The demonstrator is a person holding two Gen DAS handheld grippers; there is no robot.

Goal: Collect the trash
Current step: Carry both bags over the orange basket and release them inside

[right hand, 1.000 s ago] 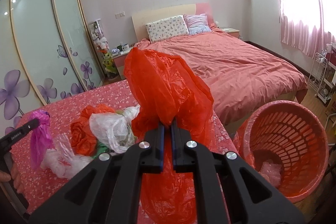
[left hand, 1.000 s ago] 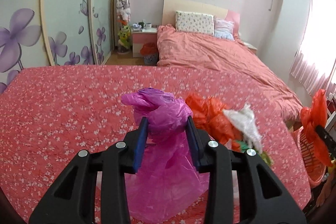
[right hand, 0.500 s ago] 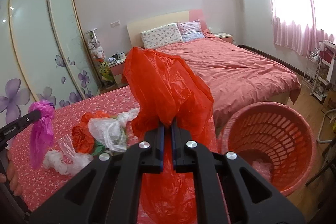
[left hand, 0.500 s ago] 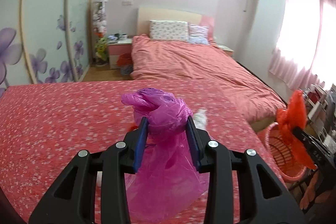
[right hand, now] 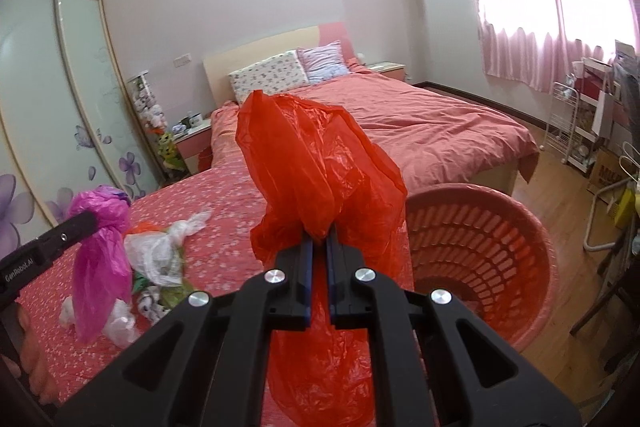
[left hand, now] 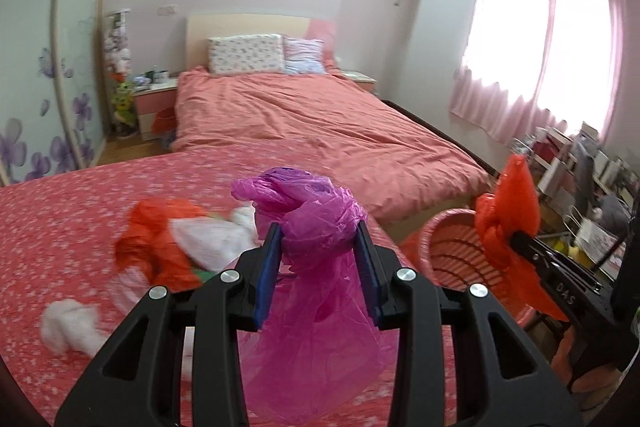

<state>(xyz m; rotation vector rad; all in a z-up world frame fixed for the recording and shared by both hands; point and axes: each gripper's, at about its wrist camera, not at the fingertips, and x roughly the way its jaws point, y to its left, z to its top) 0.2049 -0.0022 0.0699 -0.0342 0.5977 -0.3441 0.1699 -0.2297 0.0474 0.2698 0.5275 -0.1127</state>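
My left gripper [left hand: 318,239] is shut on a magenta plastic bag [left hand: 316,291] that hangs above the red floral tablecloth; it also shows in the right wrist view [right hand: 100,251]. My right gripper [right hand: 318,247] is shut on a red plastic bag [right hand: 316,171], held beside the red slatted basket [right hand: 480,251]. In the left wrist view the red bag [left hand: 508,211] hangs over the basket [left hand: 452,247]. More trash lies on the cloth: an orange bag [left hand: 148,239], a white bag [left hand: 212,235] and white scraps [left hand: 68,323].
The table with the floral cloth [left hand: 80,211] ends just before the basket. A pink bed [left hand: 312,123] stands behind, a nightstand [left hand: 154,103] to its left. Wardrobe doors [right hand: 60,107] line the left. A cluttered rack [right hand: 580,123] stands at the right.
Both grippers have swung right toward the basket with their bags still held. The red bag is now over the basket's near side; the trash pile has slid left in the left wrist view.
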